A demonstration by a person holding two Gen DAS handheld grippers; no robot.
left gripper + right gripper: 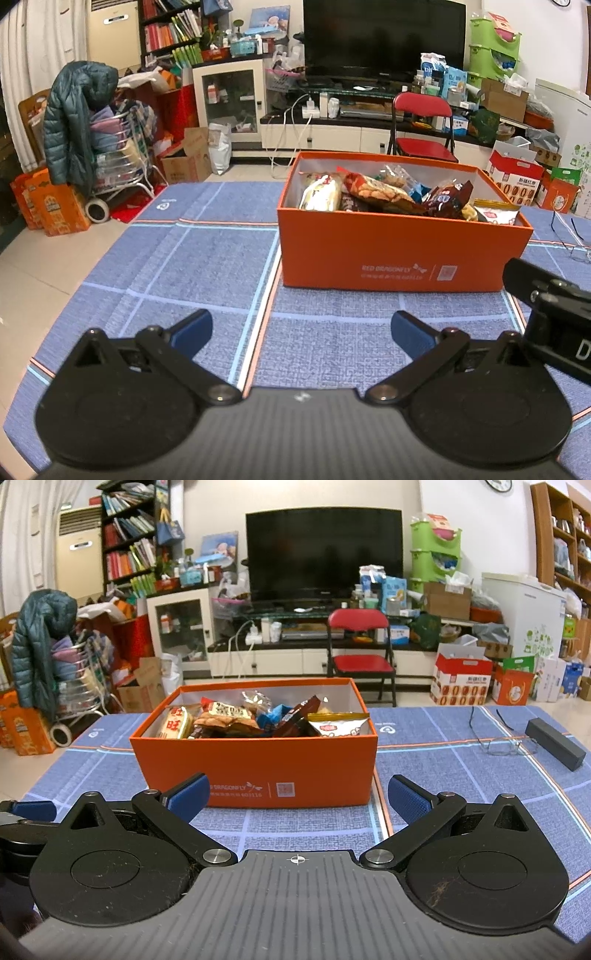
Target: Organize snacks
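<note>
Both tongs, left tongs (302,329) and right tongs (297,792), are held wide, empty; heaped snack packets (258,718) could be spilled from the orange box (258,764) if nudged.

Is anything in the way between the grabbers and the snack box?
Nothing visible is. Only bare blue tablecloth lies between the open right gripper and the orange snack box, and likewise ahead of the open left gripper. The eyeglasses lie off to the right.

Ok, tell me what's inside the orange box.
The box holds piled snack packets: a yellow one at left, a white one at right. Anything beneath the pile is covered.
</note>
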